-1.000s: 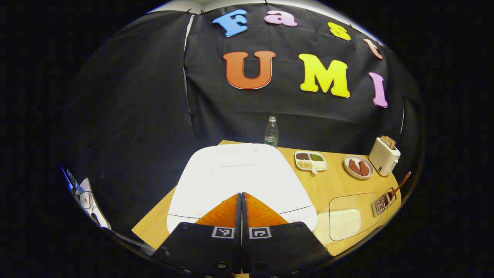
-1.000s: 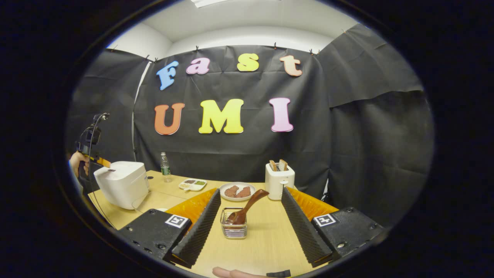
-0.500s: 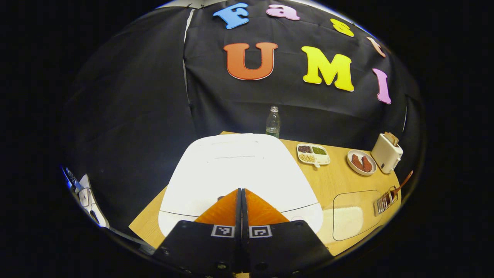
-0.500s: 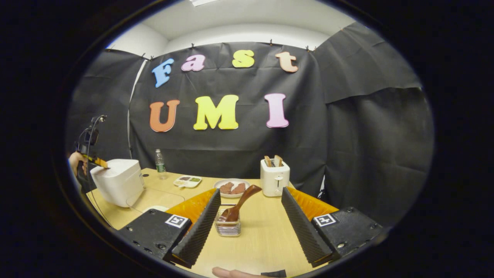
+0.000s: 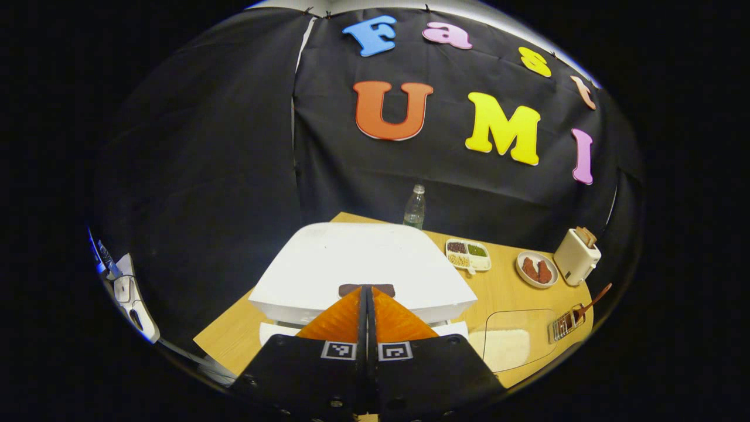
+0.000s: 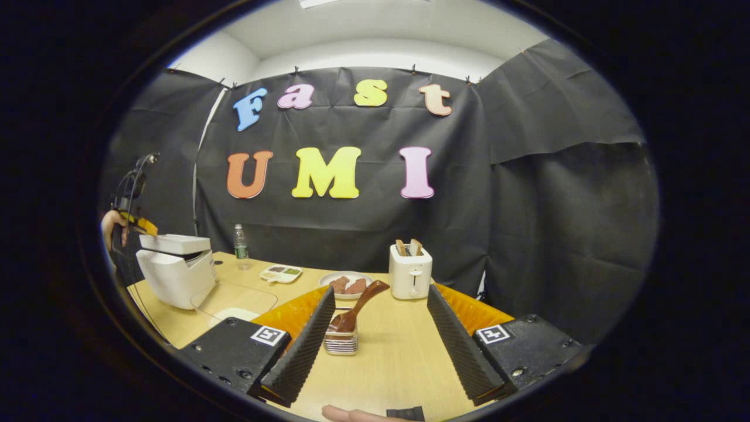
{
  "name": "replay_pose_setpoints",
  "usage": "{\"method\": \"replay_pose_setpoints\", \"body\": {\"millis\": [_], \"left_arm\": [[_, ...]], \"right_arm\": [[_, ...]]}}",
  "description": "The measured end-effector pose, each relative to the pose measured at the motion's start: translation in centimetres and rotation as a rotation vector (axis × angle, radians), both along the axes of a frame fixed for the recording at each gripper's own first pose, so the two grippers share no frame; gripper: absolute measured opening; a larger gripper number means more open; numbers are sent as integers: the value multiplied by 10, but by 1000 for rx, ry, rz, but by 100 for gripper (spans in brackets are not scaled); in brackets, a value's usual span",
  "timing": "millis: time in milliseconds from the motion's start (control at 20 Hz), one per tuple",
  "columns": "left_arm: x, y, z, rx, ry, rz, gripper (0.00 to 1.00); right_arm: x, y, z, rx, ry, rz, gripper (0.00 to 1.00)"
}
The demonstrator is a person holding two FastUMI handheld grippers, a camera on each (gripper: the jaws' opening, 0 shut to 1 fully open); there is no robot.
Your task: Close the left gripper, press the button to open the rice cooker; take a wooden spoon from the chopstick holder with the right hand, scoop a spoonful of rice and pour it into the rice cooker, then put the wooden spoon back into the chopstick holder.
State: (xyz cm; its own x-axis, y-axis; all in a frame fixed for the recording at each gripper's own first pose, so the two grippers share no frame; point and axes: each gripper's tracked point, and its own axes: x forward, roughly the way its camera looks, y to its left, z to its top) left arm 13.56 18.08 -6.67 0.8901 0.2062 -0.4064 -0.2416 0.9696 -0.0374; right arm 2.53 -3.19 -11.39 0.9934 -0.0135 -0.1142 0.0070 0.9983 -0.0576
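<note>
Just beyond left hand-held gripper (image 5: 367,299), rice cooker (image 5: 357,269)

Lower centre of the right gripper view, bare bench (image 6: 398,351) runs open between the spread fingers, with the chopstick holder (image 6: 341,341) at its left edge. Farther back, toaster (image 6: 410,272) and plate (image 6: 345,281) crowd mid-frame.

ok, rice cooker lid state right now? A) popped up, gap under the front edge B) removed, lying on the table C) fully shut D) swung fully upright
A: in the right gripper view the lid sits raised off the rice cooker body with a dark gap between them, and the left gripper, fingers together, is at the lid's front edge.
</note>
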Motion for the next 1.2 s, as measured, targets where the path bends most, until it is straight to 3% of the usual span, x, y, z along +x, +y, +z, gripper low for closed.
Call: {"method": "replay_pose_setpoints", "body": {"millis": [150,250,350,400,750,800,1000,1150,1200], "left_arm": [[-25,-5,32,14,-52,8,1],[-41,-13,49,36,-95,-4,13],[-58,-21,59,32,-128,-16,55],[-65,-23,63,28,-136,-13,86],[-103,-41,67,22,-213,-41,90],[-108,-45,65,24,-224,-49,92],[-127,-68,63,35,-268,-98,93],[-145,-78,70,72,-340,-91,94],[-151,-84,70,84,-367,-94,94]], "right_arm": [[-4,0,-1,3,4,-4,96],[-6,1,-3,9,8,-2,100],[-6,3,-5,17,14,1,100],[-6,4,-5,20,18,3,96],[16,13,-19,37,14,27,100],[22,15,-22,36,19,31,96],[55,15,-40,48,38,16,100],[87,23,-53,105,42,31,96],[98,25,-58,118,46,36,100]]}}
